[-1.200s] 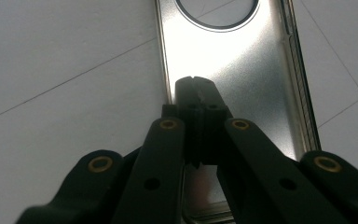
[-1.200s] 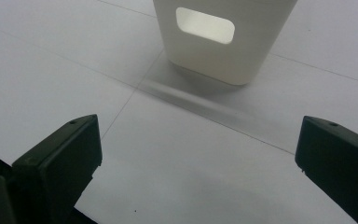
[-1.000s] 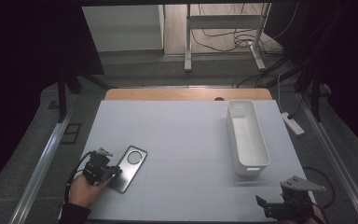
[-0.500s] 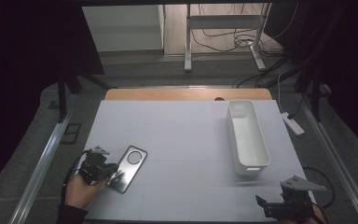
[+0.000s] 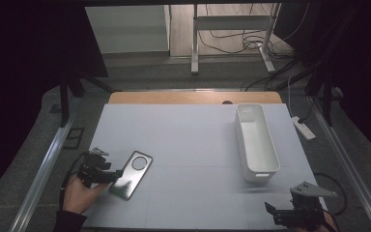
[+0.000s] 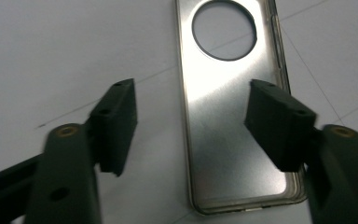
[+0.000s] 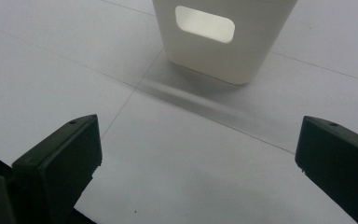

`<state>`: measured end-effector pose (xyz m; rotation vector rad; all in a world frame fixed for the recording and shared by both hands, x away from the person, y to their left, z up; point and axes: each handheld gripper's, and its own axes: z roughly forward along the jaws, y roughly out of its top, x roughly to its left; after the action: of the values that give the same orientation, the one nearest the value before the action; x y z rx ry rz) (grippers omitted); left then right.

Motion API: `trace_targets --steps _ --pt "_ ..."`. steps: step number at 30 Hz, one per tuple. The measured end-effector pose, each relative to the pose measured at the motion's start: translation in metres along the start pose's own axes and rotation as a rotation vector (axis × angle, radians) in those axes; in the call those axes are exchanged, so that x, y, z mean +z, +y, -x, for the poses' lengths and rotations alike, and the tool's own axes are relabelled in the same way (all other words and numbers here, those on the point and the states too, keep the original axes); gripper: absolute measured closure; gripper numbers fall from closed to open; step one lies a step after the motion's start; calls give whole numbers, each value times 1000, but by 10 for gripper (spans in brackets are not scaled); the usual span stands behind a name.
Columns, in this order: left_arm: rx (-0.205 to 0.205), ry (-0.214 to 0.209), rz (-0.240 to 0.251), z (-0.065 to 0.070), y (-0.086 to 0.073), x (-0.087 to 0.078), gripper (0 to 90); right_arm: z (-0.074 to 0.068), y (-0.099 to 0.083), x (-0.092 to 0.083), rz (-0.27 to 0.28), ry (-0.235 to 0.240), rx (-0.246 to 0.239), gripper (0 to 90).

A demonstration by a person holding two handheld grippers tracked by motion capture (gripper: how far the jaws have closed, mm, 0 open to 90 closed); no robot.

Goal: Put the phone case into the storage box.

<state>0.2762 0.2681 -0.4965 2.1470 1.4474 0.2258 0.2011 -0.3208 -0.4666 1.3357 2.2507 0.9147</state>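
A silver phone case (image 5: 131, 174) with a round camera hole lies flat on the white table at the front left. In the left gripper view the phone case (image 6: 235, 116) runs up between the jaws, nearer the right one. My left gripper (image 5: 110, 175) is open just above the case's left side; its jaws (image 6: 191, 126) hold nothing. My right gripper (image 5: 275, 212) rests open at the front right corner, and the right gripper view shows its jaws wide apart facing the white bin (image 7: 219, 32).
A long white bin (image 5: 256, 142) with a handle slot stands at the right of the table. A wooden strip (image 5: 193, 98) edges the far side. Metal rails (image 5: 43, 179) flank the table, and a white power strip (image 5: 303, 127) lies on the floor.
My left gripper has shifted a little left and back along the case's edge. The right gripper has stayed put.
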Motion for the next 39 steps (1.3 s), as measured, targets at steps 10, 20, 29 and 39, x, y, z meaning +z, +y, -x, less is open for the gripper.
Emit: trace_targets --steps 10,20,29,39 --pt "1 -12 -33 -10 11 1 0 0 0 1 -1 -1 1 10" --pt "56 -3 -111 -13 32 11 0 0 0 1 -4 2 -2 9" --pt "70 -1 -150 -15 39 23 0 0 0 1 -5 4 -2 9" --pt "86 -6 -178 -11 38 40 0 0 0 1 -5 5 -2 9"
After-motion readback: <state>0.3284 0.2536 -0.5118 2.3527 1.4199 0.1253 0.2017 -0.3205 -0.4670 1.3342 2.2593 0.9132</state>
